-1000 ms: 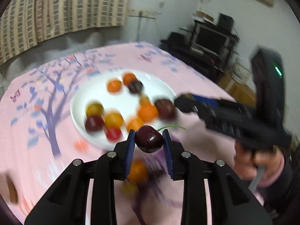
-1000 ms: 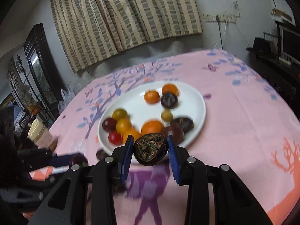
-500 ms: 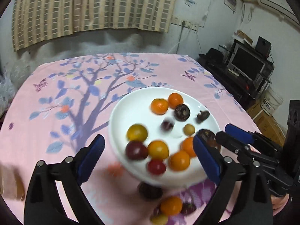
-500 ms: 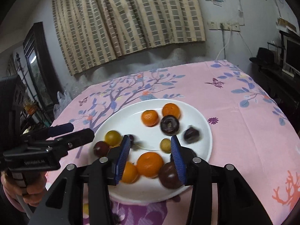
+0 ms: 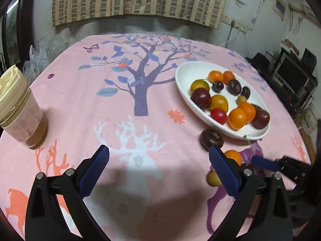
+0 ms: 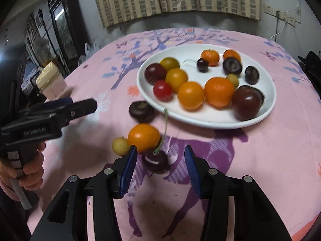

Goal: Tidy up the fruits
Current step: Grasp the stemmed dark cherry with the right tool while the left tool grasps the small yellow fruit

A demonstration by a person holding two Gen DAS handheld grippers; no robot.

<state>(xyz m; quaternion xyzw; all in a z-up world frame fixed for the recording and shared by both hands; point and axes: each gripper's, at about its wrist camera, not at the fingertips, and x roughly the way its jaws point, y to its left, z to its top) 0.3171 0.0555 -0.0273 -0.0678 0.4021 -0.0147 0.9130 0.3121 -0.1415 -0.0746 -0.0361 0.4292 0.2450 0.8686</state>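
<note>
A white plate on the pink cloth holds several orange, yellow, red and dark fruits. Loose on the cloth in front of it lie a dark wrinkled fruit, an orange fruit, a small yellow fruit and a dark cherry with a green stem. My right gripper is open, and the cherry lies between its fingers, untouched. My left gripper is wide open over bare cloth, left of the loose fruits.
A lidded jar stands near the table's left edge. A hand holds the left gripper's handle. Plastic bags lie beyond the far-left edge, and shelves with electronics stand to the right.
A second ago the left gripper held a cherry and the right a dark fruit; both opened over the plate. Both have since pulled back, the right now down around a cherry on the cloth.
</note>
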